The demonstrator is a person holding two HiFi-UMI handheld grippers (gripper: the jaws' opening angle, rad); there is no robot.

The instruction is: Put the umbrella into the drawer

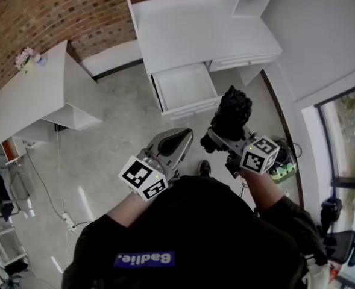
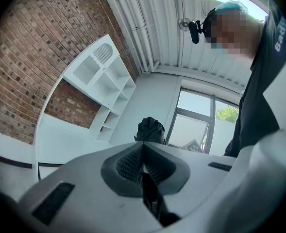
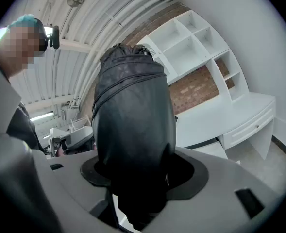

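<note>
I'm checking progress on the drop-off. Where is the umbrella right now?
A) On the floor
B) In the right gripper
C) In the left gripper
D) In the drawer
B: the umbrella sits clamped between the jaws of the right gripper, while the drawer stands open with no umbrella in it.

Quick tally from where I stand:
- umbrella (image 1: 232, 114): one, black, folded
- grippers: two, left gripper (image 1: 176, 144) and right gripper (image 1: 222, 138)
- marker cubes: two, left cube (image 1: 143, 177) and right cube (image 1: 260, 154)
- drawers: two, open drawer (image 1: 186, 88) and closed drawer (image 1: 240, 61)
- white desk (image 1: 195, 29): one
- side table (image 1: 32, 92): one
- flower bunch (image 1: 25, 58): one
- power strip (image 1: 69, 221): one, on floor
- shoe (image 1: 205, 168): one in sight
- person (image 1: 189, 233): one
</note>
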